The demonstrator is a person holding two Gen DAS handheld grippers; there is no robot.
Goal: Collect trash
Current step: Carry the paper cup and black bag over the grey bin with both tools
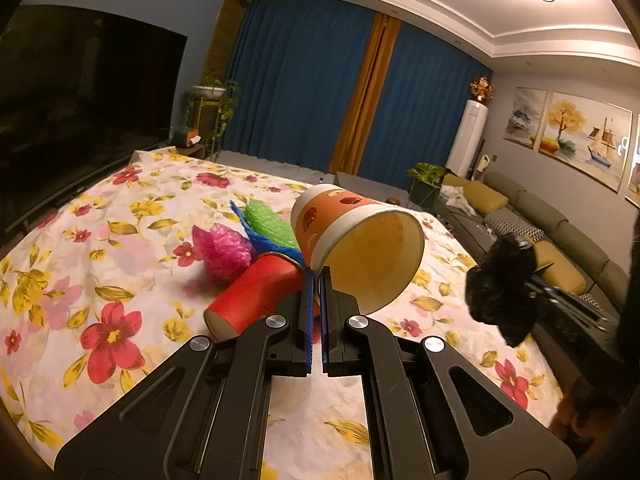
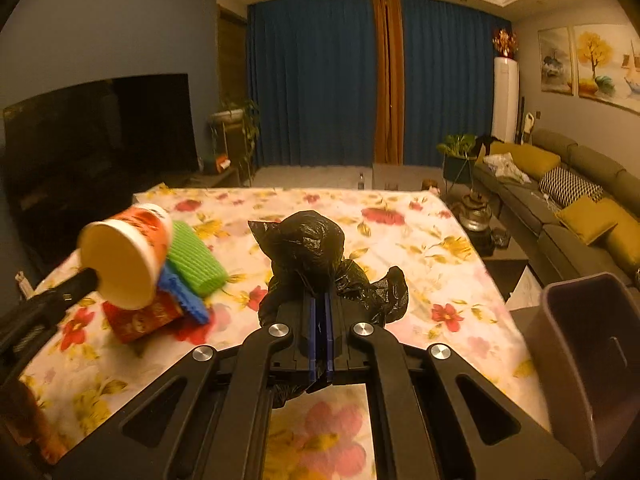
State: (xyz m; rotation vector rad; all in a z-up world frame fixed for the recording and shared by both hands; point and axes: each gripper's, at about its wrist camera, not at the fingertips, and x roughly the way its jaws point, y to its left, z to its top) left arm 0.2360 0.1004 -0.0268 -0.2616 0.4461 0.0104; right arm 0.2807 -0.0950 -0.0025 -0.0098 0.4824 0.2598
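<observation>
The left gripper (image 1: pixel 316 276) is clamped on the rim of an orange paper cup (image 1: pixel 344 224), held tilted above the floral-covered table (image 1: pixel 120 208) near its left edge. The right gripper (image 2: pixel 320 300) pinches a crumpled black plastic bag (image 2: pixel 308 244) over the table's middle. A red cup (image 1: pixel 256 296) lies on its side beneath the orange one, touching green (image 1: pixel 268 220) and blue (image 1: pixel 260 240) foam pieces.

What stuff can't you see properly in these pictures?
- Inside the black bag: right view, opaque plastic hides its contents.
- Purple bin: right view, cut off by the edge, bottom unseen.
- Red cup: left view, partly hidden behind the left gripper and the held orange cup.
</observation>
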